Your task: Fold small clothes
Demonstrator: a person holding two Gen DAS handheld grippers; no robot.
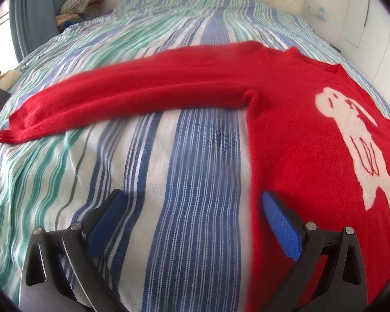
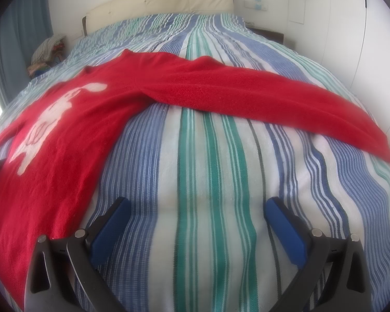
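A small red sweater (image 1: pixel 293 140) with a white animal figure (image 1: pixel 356 140) lies flat, front up, on the striped bed, both sleeves spread out sideways. In the left wrist view its left sleeve (image 1: pixel 132 98) stretches to the left. My left gripper (image 1: pixel 192 202) is open and empty, low over the bed at the sweater's left side edge, its right finger (image 1: pixel 280 223) over the red fabric. In the right wrist view the sweater (image 2: pixel 72 130) lies left and its other sleeve (image 2: pixel 273 101) runs right. My right gripper (image 2: pixel 197 208) is open and empty over bare bedspread, just right of the sweater's body.
The bedspread (image 2: pixel 210 171) has blue, green and white stripes. A cream headboard (image 2: pixel 163 2) stands at the far end. A pile of clothes (image 1: pixel 80 2) sits beside the bed at the far left near a blue curtain (image 1: pixel 28 13). White wall and cabinet doors (image 2: pixel 351 26) are on the right.
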